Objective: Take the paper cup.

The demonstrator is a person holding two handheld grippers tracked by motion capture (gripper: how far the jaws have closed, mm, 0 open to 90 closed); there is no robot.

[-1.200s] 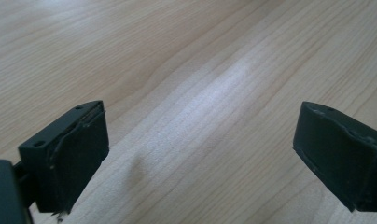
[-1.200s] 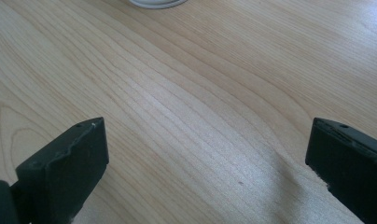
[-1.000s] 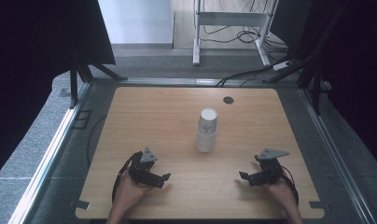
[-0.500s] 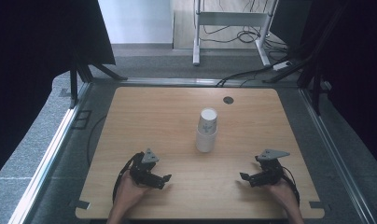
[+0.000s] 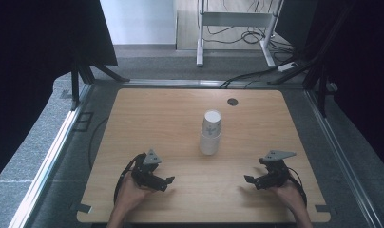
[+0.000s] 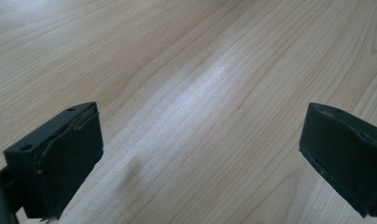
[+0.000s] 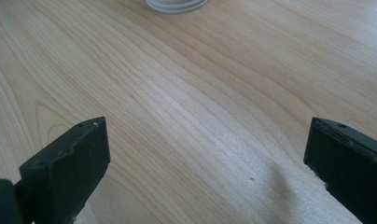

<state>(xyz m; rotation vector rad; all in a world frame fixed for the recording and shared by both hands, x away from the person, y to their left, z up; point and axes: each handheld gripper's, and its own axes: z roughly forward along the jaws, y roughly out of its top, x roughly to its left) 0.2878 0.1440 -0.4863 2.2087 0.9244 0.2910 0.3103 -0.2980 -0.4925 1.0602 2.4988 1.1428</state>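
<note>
1. No text, brand or number can be read in any view.
2. The stack of white cups (image 5: 210, 133) in the middle of the surface (image 5: 147, 118) carries small grey marks, too blurred to read.

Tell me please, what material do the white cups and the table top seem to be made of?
The stacked white cups look like paper, or possibly thin plastic: matt white walls with a faint print, upside down, their rolled rim on the table. The table top looks like light wood or a wood-pattern laminate: pale grain lines run across it, with a soft satin sheen in both gripper views.
</note>
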